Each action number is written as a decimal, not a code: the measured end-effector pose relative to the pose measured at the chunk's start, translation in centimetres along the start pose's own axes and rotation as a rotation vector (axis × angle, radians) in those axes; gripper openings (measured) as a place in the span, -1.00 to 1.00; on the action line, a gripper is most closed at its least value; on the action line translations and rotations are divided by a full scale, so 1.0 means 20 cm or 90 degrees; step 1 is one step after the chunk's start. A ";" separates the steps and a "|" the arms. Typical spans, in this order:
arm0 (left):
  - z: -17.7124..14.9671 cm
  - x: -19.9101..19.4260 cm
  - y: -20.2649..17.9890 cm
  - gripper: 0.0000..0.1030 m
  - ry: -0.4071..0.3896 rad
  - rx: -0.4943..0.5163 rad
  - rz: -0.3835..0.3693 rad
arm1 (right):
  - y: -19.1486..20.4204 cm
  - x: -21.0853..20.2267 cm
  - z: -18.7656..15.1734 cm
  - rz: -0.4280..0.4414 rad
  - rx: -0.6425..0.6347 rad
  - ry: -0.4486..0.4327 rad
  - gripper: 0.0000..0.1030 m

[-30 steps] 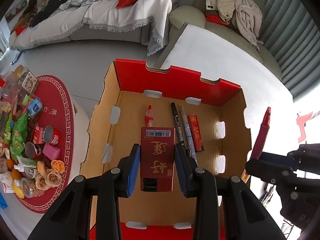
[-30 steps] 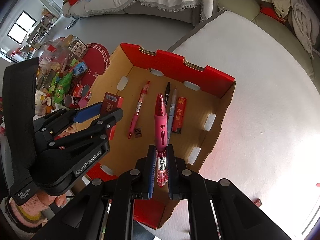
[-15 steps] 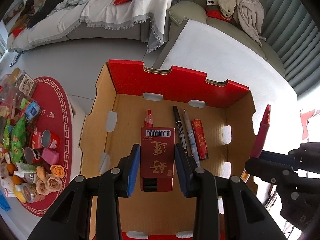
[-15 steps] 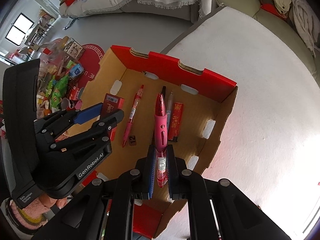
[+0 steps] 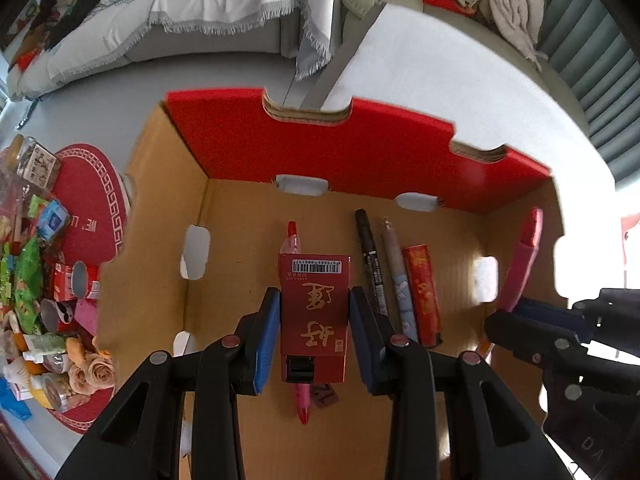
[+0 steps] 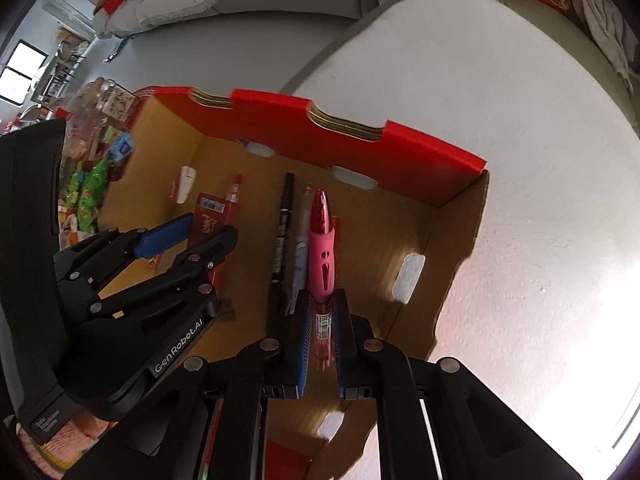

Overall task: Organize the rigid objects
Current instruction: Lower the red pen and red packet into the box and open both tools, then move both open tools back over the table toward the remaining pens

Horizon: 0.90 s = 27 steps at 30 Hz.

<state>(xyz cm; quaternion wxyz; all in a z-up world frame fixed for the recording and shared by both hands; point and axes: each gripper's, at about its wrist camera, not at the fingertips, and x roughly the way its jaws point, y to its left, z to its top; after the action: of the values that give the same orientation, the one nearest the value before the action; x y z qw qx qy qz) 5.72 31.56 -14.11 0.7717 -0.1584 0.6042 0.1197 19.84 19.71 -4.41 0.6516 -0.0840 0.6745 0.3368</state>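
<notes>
My left gripper (image 5: 314, 316) is shut on a small red box with gold characters (image 5: 314, 312), held low inside the open cardboard box (image 5: 360, 152). My right gripper (image 6: 322, 312) is shut on a pink pen (image 6: 322, 248), held over the right part of the box; it also shows in the left wrist view (image 5: 522, 260). On the box floor lie a red pen (image 5: 291, 236), a black marker (image 5: 368, 256), a pale blue pen (image 5: 394, 264) and a slim red stick (image 5: 422, 288). The left gripper shows in the right wrist view (image 6: 192, 236).
The cardboard box sits at the edge of a white table (image 6: 520, 160). A low round table with a red mat (image 5: 92, 208) and several snacks and trinkets stands at the left. A sofa with blankets (image 5: 200, 12) is behind.
Both grippers have moved down and closer into the cardboard box, which now fills more of both views. Both still hold their objects.
</notes>
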 end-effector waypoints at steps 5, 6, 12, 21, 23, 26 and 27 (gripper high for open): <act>0.01 0.09 -0.02 -0.05 0.038 0.018 0.011 | -0.03 0.02 0.01 0.005 0.005 0.000 -0.75; 0.01 0.10 -0.02 0.13 0.047 0.019 0.011 | -0.03 0.02 0.01 0.007 0.006 0.002 -0.58; 0.00 0.00 0.01 1.00 -0.021 0.000 -0.073 | -0.08 -0.22 -0.04 0.029 0.012 -0.093 0.08; -0.13 -0.27 -0.47 1.00 -0.052 0.179 -0.157 | -0.60 -0.65 -0.58 -0.026 0.220 -0.186 0.71; -0.24 -0.33 -0.69 1.00 -0.047 0.262 -0.184 | -0.82 -0.63 -0.82 -0.034 0.335 -0.149 0.71; -0.42 -0.35 -1.01 1.00 -0.026 0.395 -0.208 | -1.06 -0.59 -1.18 -0.039 0.475 -0.111 0.71; -0.49 -0.33 -1.11 1.00 -0.015 0.433 -0.208 | -1.12 -0.58 -1.27 -0.039 0.510 -0.100 0.71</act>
<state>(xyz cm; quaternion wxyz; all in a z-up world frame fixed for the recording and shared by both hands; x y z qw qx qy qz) 3.76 7.40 -7.55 0.7959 0.0139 0.5675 -0.2103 12.95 -15.44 -3.19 0.6920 0.1819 0.6978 0.0332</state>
